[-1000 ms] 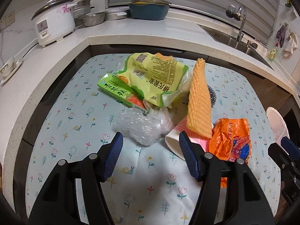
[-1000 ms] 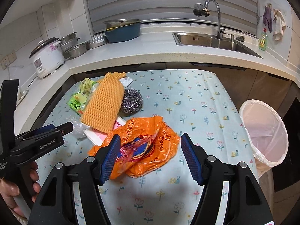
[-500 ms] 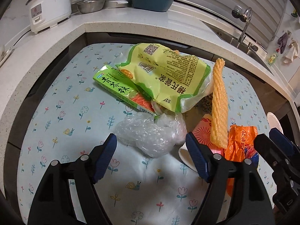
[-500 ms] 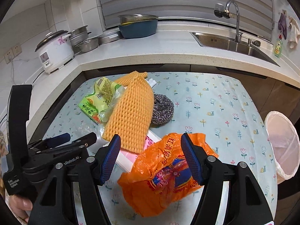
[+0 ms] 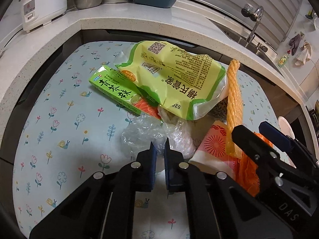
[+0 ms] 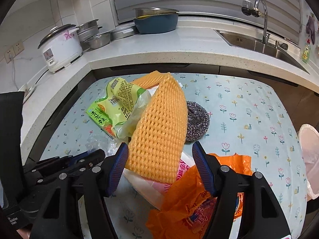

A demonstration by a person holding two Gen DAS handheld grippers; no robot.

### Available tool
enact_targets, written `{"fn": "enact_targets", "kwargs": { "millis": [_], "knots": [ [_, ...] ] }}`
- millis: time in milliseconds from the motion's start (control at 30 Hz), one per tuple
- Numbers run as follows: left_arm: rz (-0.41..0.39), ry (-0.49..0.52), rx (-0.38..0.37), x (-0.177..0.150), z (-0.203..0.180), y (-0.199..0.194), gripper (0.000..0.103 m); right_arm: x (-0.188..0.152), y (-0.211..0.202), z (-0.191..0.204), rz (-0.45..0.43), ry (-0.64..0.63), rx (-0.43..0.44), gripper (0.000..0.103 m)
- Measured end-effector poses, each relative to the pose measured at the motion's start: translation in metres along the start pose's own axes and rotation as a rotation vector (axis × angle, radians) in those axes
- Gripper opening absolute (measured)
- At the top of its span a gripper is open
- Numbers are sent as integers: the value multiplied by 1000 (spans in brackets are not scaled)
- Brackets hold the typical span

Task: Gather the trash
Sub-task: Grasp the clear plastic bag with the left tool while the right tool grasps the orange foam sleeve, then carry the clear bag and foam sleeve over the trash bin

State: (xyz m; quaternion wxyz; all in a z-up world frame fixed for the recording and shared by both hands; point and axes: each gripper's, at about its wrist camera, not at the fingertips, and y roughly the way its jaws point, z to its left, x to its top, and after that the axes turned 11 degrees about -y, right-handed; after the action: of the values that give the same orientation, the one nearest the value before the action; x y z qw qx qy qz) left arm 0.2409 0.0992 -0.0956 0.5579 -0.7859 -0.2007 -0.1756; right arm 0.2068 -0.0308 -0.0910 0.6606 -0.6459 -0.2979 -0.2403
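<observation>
A heap of trash lies on the flowered table cloth (image 5: 59, 119). My left gripper (image 5: 159, 146) has its jaws closing almost together, and they pinch the near edge of a crumpled clear plastic bag (image 5: 139, 133). Behind it lie a green box (image 5: 113, 89) and a yellow-green snack bag (image 5: 175, 75). My right gripper (image 6: 160, 145) stands open over the low end of an orange foam net (image 6: 159, 129), which leans on a pink-patterned paper cup (image 6: 147, 187). An orange plastic bag (image 6: 189, 199) lies under its right finger. A steel scourer (image 6: 197, 123) sits behind the net.
A bin with a white liner (image 6: 311, 155) stands off the table's right edge. The counter wraps around behind with a rice cooker (image 6: 59, 47), metal bowls, a blue basin (image 6: 157, 23) and a sink (image 6: 259, 41). The two grippers are close side by side.
My left gripper moved forward to the clear plastic bag and its jaws came together on it. My right gripper slid left from over the orange bag to the foam net, still open.
</observation>
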Motion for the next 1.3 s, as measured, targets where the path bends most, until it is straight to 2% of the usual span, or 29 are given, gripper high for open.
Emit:
{"fn": "enact_targets", "kwargs": {
  "millis": [200, 367, 500, 567, 867, 1300],
  "knots": [
    [-18, -8, 27, -1, 8, -6, 5, 1, 13, 9, 15, -14, -4, 69],
    [-25, -18, 41, -1, 15, -7, 5, -4, 22, 8, 40, -12, -36, 67],
    [-28, -14, 38, -3, 12, -10, 4, -8, 20, -3, 45, 18, -20, 26],
    [-29, -11, 35, -4, 10, -12, 4, -10, 15, -9, 38, 38, -11, 10],
    [-81, 19, 9, -5, -17, -42, 4, -9, -31, -34, -47, 79, -34, 9],
    [-135, 134, -54, -22, -104, -81, 4, -29, -103, -93, -130, 144, -95, 9]
  ]
}}
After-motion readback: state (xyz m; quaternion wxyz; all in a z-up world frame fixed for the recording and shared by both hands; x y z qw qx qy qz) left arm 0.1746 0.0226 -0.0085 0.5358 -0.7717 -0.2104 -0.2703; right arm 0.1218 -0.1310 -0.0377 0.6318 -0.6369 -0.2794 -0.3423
